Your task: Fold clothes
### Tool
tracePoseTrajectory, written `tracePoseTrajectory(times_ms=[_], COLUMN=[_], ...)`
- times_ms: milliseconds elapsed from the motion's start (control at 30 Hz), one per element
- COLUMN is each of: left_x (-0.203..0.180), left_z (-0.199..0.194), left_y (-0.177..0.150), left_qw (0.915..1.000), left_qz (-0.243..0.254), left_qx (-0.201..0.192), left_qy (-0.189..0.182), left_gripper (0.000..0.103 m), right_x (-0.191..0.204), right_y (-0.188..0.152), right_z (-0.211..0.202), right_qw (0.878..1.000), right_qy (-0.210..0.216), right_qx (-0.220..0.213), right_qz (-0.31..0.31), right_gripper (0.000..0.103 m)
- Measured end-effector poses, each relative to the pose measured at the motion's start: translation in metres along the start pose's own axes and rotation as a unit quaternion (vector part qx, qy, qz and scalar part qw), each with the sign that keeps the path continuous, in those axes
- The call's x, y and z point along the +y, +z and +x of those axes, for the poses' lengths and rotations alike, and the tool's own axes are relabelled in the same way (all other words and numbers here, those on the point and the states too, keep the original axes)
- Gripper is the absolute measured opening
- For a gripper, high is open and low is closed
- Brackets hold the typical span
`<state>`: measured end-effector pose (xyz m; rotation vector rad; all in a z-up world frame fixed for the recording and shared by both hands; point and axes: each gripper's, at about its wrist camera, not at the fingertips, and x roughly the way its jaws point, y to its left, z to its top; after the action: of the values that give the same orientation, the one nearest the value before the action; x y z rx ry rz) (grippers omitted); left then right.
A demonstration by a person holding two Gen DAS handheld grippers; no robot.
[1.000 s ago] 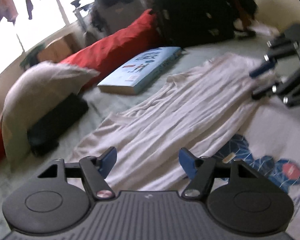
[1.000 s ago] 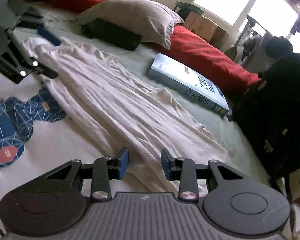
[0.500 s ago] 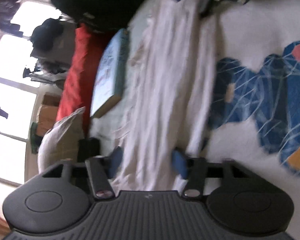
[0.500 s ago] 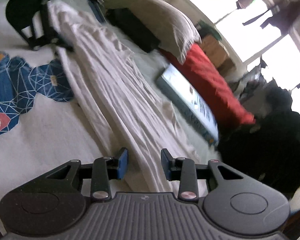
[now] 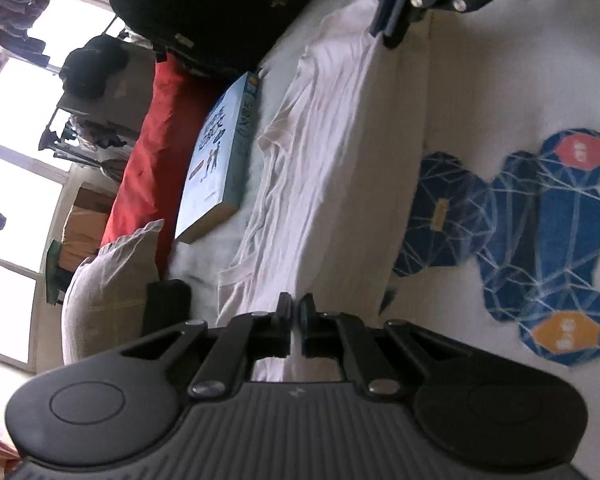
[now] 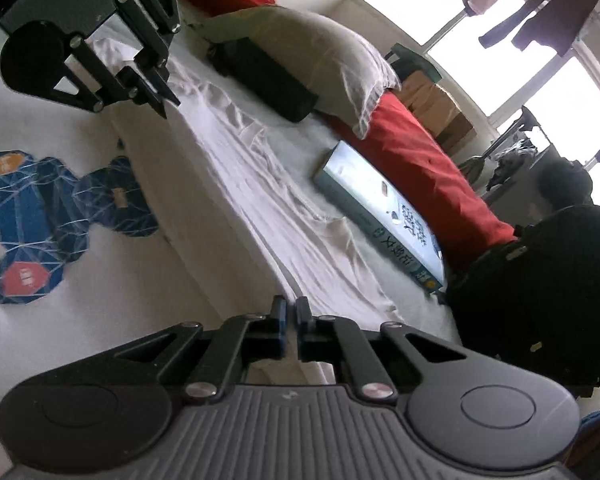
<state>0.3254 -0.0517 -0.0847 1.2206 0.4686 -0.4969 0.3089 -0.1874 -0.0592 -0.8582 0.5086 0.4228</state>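
White T-shirt (image 5: 480, 92), printed with a blue geometric bear (image 5: 540, 236), lies spread on the bed (image 5: 260, 80), one side folded into a long wrinkled strip (image 5: 320, 152). In your left wrist view, a beige pillow (image 5: 112, 280) sits far left, then a red bolster (image 5: 156, 152), a light-blue book (image 5: 216, 160), then the strip. Your left claw (image 5: 295, 312) is pressed together, pinching one end of that strip; your right claw (image 6: 291, 312) is likewise clamped on the opposite end
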Motion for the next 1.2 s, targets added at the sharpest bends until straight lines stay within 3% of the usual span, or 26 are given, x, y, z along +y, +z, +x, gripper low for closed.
tracePoseTrajectory(times_ms=[100,167,267,400,467,567,600,633,700,733,800,867,933,1033,1067,1133,1200], left_x=[-0.009,-0.016,-0.010,0.013,0.033,0.067,0.079,0.091,0.112,0.116,0.120,0.121,0.120,0.119,0.119,0.119,0.118], left_z=[0.004,0.006,-0.001,-0.025,-0.028,-0.014,-0.007,0.002,0.018,0.024,0.033,0.041,0.051,0.045,0.042,0.035,0.029], left_y=[-0.004,-0.005,-0.006,-0.020,-0.032,-0.057,-0.069,-0.082,-0.108,-0.117,-0.130,-0.137,-0.140,-0.137,-0.136,-0.133,-0.130], left_qw=[0.9998,0.9998,0.9999,0.9974,0.9914,0.9665,0.9493,0.9245,0.8662,0.8460,0.8133,0.7889,0.7779,0.7828,0.7854,0.7905,0.7955], left_qz=[0.007,0.012,-0.001,-0.052,-0.114,-0.249,-0.306,-0.372,-0.487,-0.519,-0.566,-0.598,-0.612,-0.607,-0.605,-0.600,-0.595], left_qx=[0.006,0.006,0.003,-0.022,-0.026,-0.004,0.006,0.016,0.033,0.036,0.037,0.043,0.055,0.054,0.052,0.048,0.044], left_qy=[-0.019,-0.013,-0.012,-0.045,-0.058,-0.063,-0.070,-0.082,-0.106,-0.116,-0.128,-0.135,-0.133,-0.124,-0.121,-0.114,-0.107], left_gripper=[0.002,0.004,0.013,0.014,0.014,0.014,0.013,0.013,0.012,0.013,0.020,0.031,0.039,0.038,0.032,0.009,0.003], right_x=[0.007,0.012,0.007,-0.020,-0.036,-0.045,-0.047,-0.049,-0.054,-0.056,-0.061,-0.061,-0.062,-0.063,-0.063,-0.063,-0.064], right_y=[-0.003,-0.006,-0.006,-0.012,-0.019,-0.027,-0.030,-0.033,-0.038,-0.041,-0.046,-0.049,-0.050,-0.053,-0.054,-0.055,-0.057], right_z=[-0.001,0.002,-0.002,-0.022,-0.028,-0.029,-0.029,-0.029,-0.030,-0.030,-0.030,-0.032,-0.034,-0.037,-0.037,-0.039,-0.039], right_qw=[1.000,1.000,1.000,0.997,0.993,0.990,0.988,0.987,0.984,0.982,0.979,0.977,0.975,0.973,0.973,0.972,0.970], right_qy=[0.013,0.018,0.021,0.037,0.034,0.030,0.029,0.027,0.024,0.023,0.020,0.021,0.020,0.019,0.018,0.016,0.016], right_qx=[0.007,0.014,0.015,-0.003,-0.008,-0.008,-0.008,-0.007,-0.007,-0.006,-0.005,-0.009,-0.012,-0.015,-0.016,-0.018,-0.018], right_qz=[-0.005,-0.004,0.013,0.073,0.110,0.140,0.149,0.158,0.176,0.185,0.203,0.212,0.219,0.229,0.231,0.235,0.241], right_gripper=[0.007,0.007,0.012,0.018,0.021,0.022,0.022,0.022,0.022,0.024,0.027,0.030,0.031,0.032,0.032,0.033,0.034])
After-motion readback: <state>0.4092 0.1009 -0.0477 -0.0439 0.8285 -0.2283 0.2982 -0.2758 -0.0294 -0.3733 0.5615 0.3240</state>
